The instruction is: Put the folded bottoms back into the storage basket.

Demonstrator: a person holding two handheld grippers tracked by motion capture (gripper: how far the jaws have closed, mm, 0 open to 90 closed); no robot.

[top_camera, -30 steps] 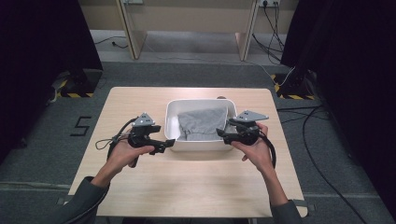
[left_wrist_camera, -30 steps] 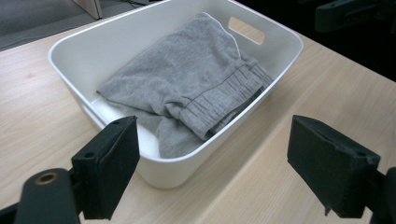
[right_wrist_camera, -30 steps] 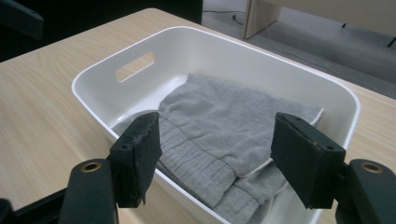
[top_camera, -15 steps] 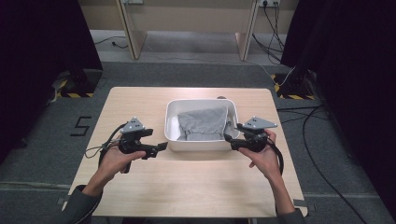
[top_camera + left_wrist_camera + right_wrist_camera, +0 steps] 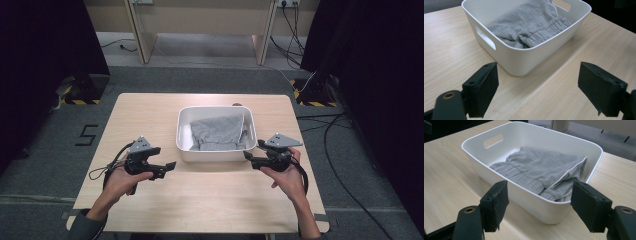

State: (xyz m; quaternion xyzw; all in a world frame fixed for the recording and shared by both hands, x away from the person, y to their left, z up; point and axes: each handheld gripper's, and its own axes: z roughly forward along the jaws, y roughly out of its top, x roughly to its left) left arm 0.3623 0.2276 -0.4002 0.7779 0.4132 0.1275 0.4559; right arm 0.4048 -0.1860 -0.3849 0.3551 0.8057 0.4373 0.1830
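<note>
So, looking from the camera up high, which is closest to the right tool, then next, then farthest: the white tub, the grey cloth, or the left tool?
1. The white plastic tub: its front right corner sits right beside the right tool.
2. The folded grey fleece cloth: inside the tub, just past its wall.
3. The left tool: across the wooden table, on the tub's other side.

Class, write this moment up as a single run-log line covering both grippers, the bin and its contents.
left gripper: open, empty | right gripper: open, empty, jaws just opening | white bin: on table between grippers | grey garment: folded inside bin
</note>
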